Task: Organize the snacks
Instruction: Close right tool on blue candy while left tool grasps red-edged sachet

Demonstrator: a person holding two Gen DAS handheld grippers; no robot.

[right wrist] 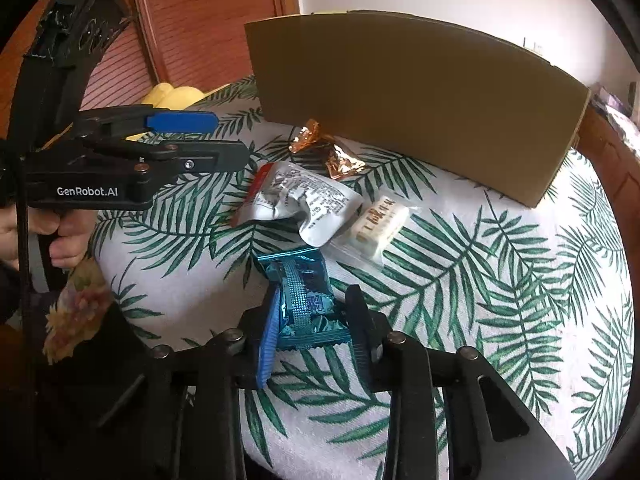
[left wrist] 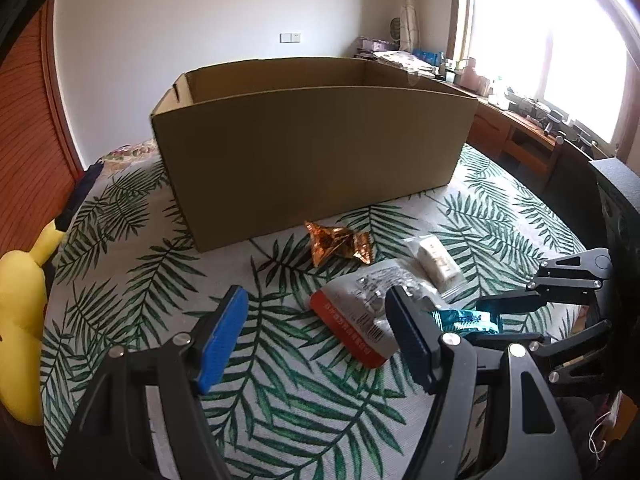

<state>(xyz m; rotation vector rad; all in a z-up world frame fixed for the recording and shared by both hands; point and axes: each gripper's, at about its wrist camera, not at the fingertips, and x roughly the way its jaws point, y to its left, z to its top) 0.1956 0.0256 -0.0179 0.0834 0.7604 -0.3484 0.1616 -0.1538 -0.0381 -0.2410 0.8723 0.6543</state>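
An open cardboard box [left wrist: 312, 140] stands on the leaf-print cloth; it also shows in the right wrist view [right wrist: 420, 92]. In front of it lie a copper foil snack [left wrist: 340, 242] [right wrist: 332, 152], a white and red pouch [left wrist: 360, 316] [right wrist: 296, 204] and a white wrapped bar [left wrist: 438, 262] [right wrist: 378, 222]. My right gripper [right wrist: 314, 320] is shut on a blue foil snack [right wrist: 308, 296], low over the cloth; that snack shows in the left wrist view [left wrist: 466, 320]. My left gripper [left wrist: 316, 332] is open and empty above the cloth, left of the pouch.
A yellow plush toy [left wrist: 20, 320] lies at the left edge of the cloth. A wooden desk with clutter [left wrist: 520, 120] stands by the window at the right. A wooden slatted door [right wrist: 200, 20] is behind.
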